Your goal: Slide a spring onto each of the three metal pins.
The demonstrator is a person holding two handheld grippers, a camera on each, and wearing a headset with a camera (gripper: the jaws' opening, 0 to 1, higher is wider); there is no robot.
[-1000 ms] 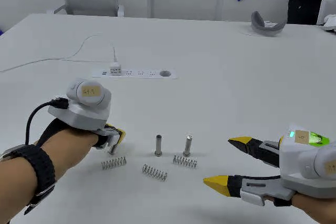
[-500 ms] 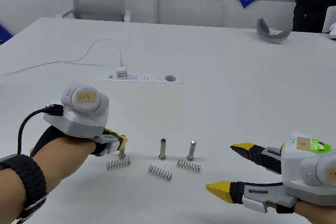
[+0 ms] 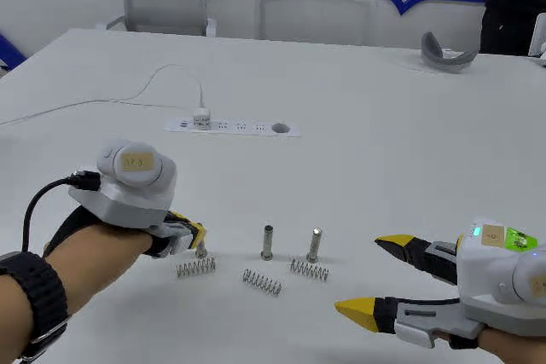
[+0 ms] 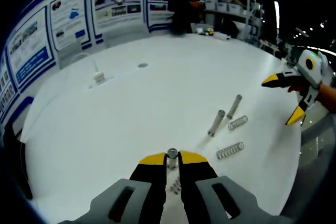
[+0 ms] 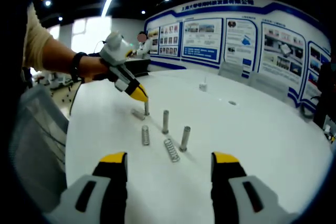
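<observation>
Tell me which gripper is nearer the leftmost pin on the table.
Left. The left gripper grips the leftmost pin between its tips; the right gripper hangs open to the right, beyond the other two pins.

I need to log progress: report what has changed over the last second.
Nothing visibly moved; the picture's shift is the headset's own. The left gripper stays shut on the left pin, and the right gripper stays open, apart from the work. The springs lie on the table as before, none threaded on. The middle pin and right pin stand upright and bare.
</observation>
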